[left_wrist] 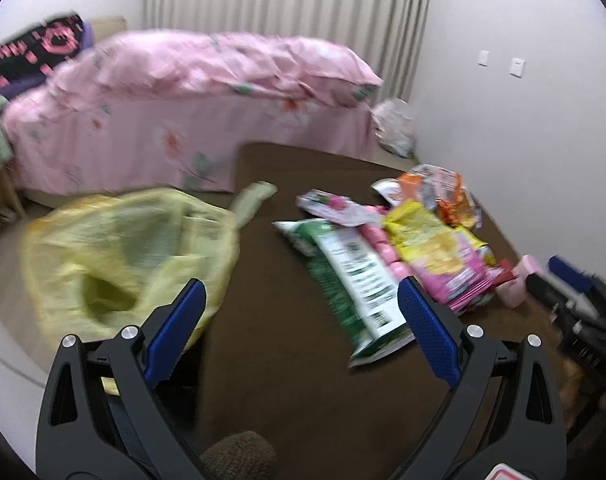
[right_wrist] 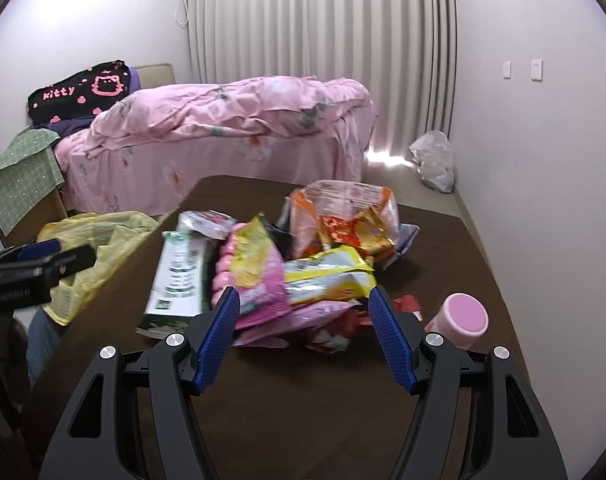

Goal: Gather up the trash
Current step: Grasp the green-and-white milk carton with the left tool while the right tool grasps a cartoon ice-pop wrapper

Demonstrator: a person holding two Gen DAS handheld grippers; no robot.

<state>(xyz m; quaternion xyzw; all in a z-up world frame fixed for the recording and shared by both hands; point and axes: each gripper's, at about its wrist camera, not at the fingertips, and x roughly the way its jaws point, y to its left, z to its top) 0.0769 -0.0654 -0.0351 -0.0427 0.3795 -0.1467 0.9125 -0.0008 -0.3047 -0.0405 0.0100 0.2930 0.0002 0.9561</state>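
Facing wrappers point(right_wrist: 303, 276): right claw point(right_wrist: 304, 305) agape

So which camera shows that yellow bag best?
The left wrist view: the yellow bag fills its left side, open mouth facing the camera, though blurred. The right wrist view shows it smaller, off the table edge, partly behind the left gripper.
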